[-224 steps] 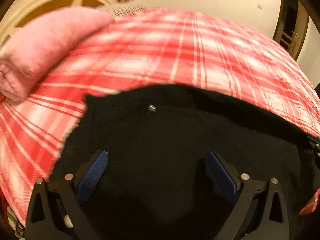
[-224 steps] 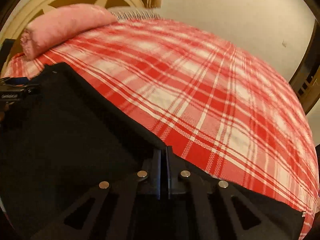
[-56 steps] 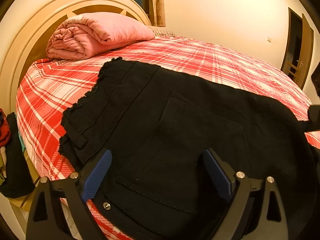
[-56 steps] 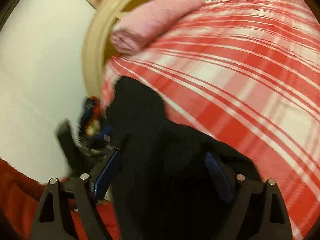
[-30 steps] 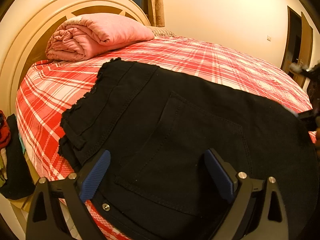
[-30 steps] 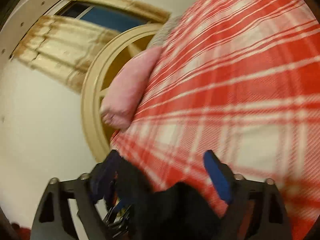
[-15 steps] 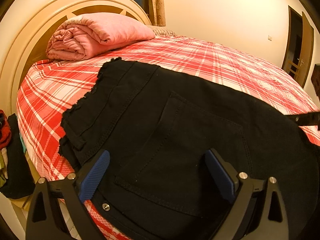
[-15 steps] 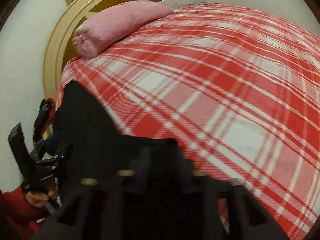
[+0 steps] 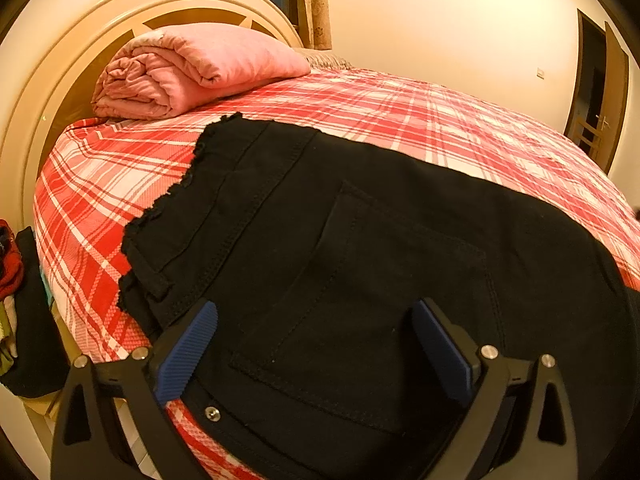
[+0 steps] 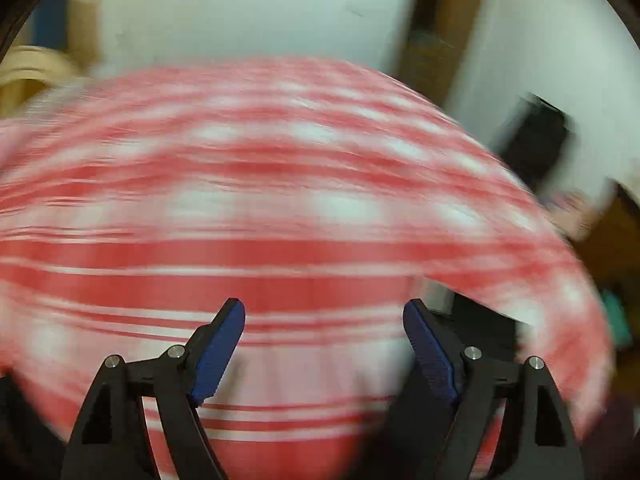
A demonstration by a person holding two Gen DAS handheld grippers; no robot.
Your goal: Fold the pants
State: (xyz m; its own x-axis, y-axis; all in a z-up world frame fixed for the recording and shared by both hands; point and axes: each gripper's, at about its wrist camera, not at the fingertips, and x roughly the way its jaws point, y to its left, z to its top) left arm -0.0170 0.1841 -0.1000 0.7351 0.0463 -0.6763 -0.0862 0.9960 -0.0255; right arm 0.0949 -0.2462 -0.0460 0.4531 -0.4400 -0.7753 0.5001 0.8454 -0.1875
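No legible text, label, brand mark, number or sign appears in either view. The black denim pants (image 9: 360, 248) show only plain stitching and a bare metal rivet, with no readable tag. The red-and-white plaid bed cover (image 9: 440, 120) and the rolled pink quilt (image 9: 192, 68) carry no lettering. The cream-coloured wall (image 9: 440, 20) bears one small plate, too small to read. The right wrist view is motion-blurred, so no marking can be resolved there.
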